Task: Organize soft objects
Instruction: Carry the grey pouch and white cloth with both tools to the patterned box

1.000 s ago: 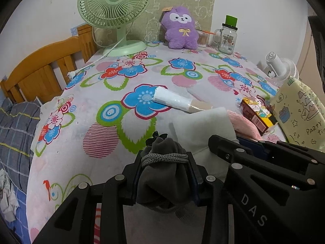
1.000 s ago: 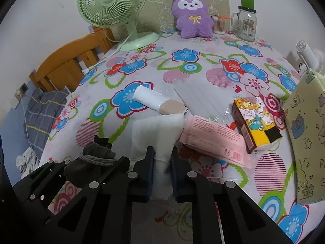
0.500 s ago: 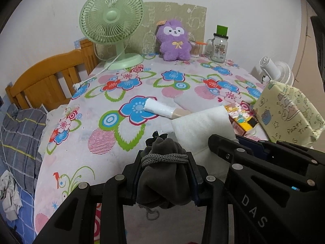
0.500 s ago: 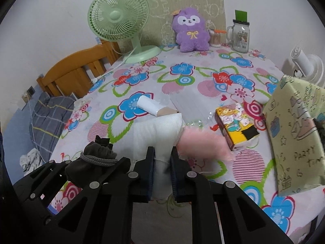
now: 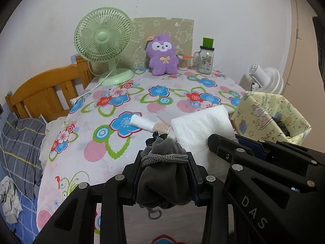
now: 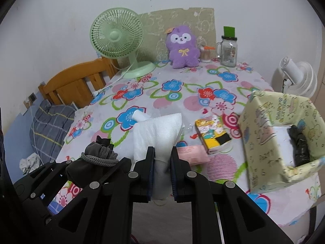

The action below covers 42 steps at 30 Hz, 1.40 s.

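Note:
My left gripper (image 5: 165,170) is shut on a grey drawstring pouch (image 5: 164,174), held above the table's near edge; the pouch also shows in the right wrist view (image 6: 95,158). My right gripper (image 6: 161,162) is shut on a white folded tissue pack (image 6: 158,134), which also shows in the left wrist view (image 5: 203,128). Both are lifted off the floral tablecloth (image 6: 178,93). A pale yellow patterned fabric box (image 6: 278,142) stands at the right with something black (image 6: 298,146) and white inside. A purple plush toy (image 6: 182,46) sits at the far edge.
On the table lie a white roll (image 5: 146,123), a yellow cartoon box (image 6: 213,134) and a pink packet (image 6: 193,154). A green fan (image 6: 119,38), a glass jar (image 6: 228,48), and a white fan (image 6: 294,75) stand at the back and right. A wooden bed frame (image 5: 44,93) is left.
Both grippers have risen and pulled back from the table with the pouch and tissue pack. The yellow fabric box's open inside has come into view at the right.

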Motion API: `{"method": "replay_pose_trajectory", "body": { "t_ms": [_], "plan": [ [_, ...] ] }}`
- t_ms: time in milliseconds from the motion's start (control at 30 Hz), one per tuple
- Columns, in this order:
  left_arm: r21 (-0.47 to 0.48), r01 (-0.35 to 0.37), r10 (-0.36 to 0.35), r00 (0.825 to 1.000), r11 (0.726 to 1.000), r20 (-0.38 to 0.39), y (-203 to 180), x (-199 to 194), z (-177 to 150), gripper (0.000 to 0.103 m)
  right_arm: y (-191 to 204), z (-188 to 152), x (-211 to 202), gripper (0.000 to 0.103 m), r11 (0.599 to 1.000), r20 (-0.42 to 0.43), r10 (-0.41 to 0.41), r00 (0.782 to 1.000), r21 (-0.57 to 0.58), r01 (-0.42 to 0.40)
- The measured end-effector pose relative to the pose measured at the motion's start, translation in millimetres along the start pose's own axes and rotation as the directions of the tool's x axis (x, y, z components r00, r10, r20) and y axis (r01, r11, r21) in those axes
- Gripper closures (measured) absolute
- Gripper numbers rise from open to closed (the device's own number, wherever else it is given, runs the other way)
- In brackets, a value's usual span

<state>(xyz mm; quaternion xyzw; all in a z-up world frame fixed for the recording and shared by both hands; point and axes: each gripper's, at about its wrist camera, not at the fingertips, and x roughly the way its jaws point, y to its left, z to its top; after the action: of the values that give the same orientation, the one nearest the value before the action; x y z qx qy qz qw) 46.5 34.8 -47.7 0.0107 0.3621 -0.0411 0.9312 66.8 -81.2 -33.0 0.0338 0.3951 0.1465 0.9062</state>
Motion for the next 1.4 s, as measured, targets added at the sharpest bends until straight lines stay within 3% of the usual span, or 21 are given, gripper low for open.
{"method": "replay_pose_trajectory", "body": {
  "t_ms": [667,1400],
  "plan": [
    [0.049,0.044,-0.047,0.998,0.998,0.052,-47.5,-20.1,28.5,0.064,-39.2,17.7,-44.2,0.086,0.998,0.066,-0.057,0.996,0.027,0.056],
    [0.108,0.080,-0.089,0.993,0.991,0.076,-95.9,-19.0,61.2,0.064,-88.8,42.0,-66.0,0.086,0.993,0.110,-0.101,0.989,0.071,0.093]
  ]
}}
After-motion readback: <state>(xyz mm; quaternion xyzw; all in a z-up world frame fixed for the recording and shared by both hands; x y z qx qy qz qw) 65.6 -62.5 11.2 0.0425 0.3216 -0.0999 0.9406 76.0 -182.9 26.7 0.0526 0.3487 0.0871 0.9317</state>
